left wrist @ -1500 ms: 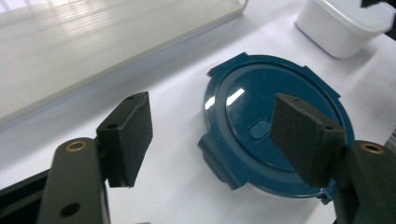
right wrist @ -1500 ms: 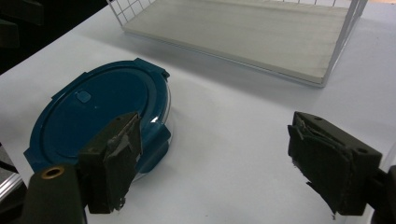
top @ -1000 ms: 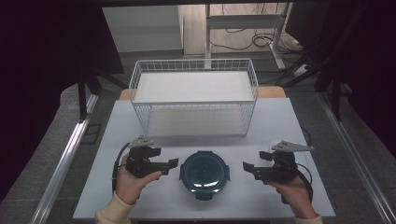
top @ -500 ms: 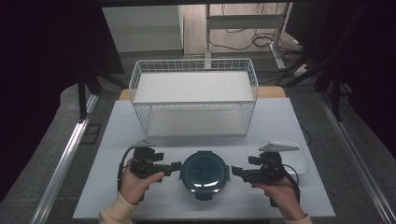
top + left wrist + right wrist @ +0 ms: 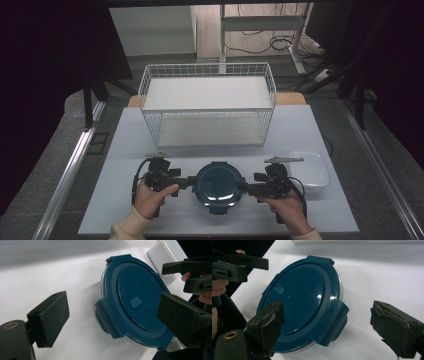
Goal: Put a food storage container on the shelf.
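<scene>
The white table (image 5: 125,150) carries a wire basket (image 5: 207,107), a blue-lidded container (image 5: 219,182) and a white tub (image 5: 310,167).

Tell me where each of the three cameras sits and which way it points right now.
High view: above the person's side, looking forward and down at the table; both hands show.
Left gripper view: on the left gripper, looking along open jaws at the blue container.
Right gripper view: on the right gripper, facing the container's opposite clip.
All three share the container; both gripper views show the opposite gripper.
</scene>
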### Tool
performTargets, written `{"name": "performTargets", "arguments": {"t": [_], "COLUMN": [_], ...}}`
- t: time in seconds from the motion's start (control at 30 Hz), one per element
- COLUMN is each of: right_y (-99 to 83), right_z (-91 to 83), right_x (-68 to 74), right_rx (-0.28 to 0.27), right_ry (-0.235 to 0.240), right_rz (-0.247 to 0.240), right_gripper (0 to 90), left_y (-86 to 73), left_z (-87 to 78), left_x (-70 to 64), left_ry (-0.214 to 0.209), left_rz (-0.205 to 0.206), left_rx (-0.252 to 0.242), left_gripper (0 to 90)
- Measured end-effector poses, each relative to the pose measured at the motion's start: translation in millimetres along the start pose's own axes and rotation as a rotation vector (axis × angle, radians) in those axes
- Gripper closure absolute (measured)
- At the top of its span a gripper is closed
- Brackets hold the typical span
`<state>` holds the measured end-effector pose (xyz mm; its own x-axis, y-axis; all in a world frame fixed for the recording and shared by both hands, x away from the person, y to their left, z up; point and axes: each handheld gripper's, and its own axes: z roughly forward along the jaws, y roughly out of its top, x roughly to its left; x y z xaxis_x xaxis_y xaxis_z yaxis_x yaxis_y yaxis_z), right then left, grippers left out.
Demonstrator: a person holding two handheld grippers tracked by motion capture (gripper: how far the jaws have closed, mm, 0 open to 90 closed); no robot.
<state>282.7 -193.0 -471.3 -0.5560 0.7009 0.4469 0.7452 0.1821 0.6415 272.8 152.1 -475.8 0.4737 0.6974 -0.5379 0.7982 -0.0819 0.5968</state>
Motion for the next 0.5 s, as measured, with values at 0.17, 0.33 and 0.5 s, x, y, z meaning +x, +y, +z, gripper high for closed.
{"name": "performTargets", "arguments": {"t": [0.17,0.33,0.5], "right_y": [-0.9,-4.3,-9.0], "right_z": [1.5,9.5,20.0], "right_x": [-2.4,-3.6,-3.1], "right_rx": [-0.005,0.003,0.022], "right_ry": [0.003,0.014,0.032], "right_rz": [0.022,0.051,0.076], "right_gripper": [11.1,11.0,11.0], "left_y": [-0.8,-1.4,-5.7], "left_z": [4.9,9.7,18.5], "left_x": [2.5,1.9,8.2], "left_ry": [-0.028,-0.041,-0.114], "left_rz": [-0.027,-0.038,-0.107], "left_rx": [0.011,0.021,0.041], "left_gripper": [10.6,10.7,10.7]}}
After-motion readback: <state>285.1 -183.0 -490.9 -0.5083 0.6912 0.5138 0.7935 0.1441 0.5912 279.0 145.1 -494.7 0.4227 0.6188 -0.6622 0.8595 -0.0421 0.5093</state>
